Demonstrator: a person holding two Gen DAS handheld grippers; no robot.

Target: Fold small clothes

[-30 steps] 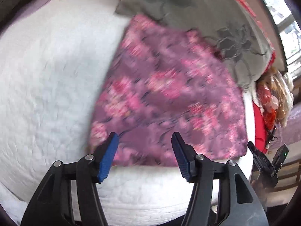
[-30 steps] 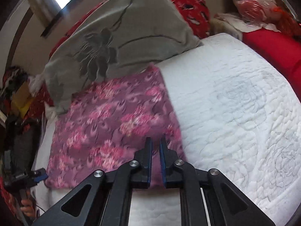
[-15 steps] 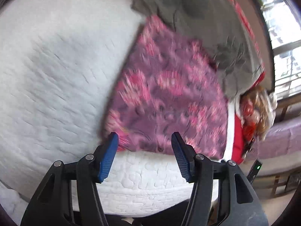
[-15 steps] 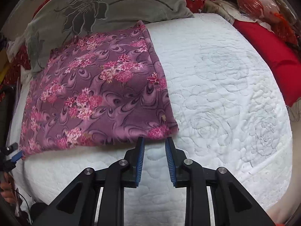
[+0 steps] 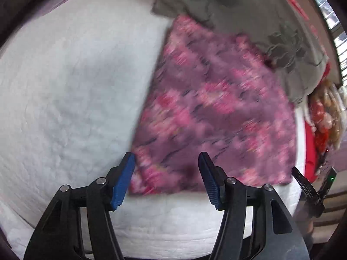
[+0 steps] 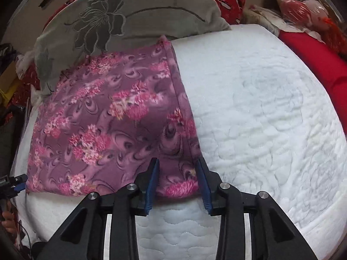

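A purple garment with pink flowers lies flat and folded on the white quilted mattress; it is blurred in the left wrist view. My left gripper is open, its blue pads astride the garment's near corner at the mattress edge. My right gripper is open, its blue pads astride the garment's near right corner, with nothing held. The other gripper shows at the far left of the right wrist view.
A grey pillow with a flower pattern lies behind the garment, overlapping its far edge. Red bedding and wrapped items lie at the far right. The mattress front edge is just below the grippers.
My right gripper opened from nearly shut and moved forward over the garment's near right corner. My left gripper stayed open and swung back closer to the garment's near corner.
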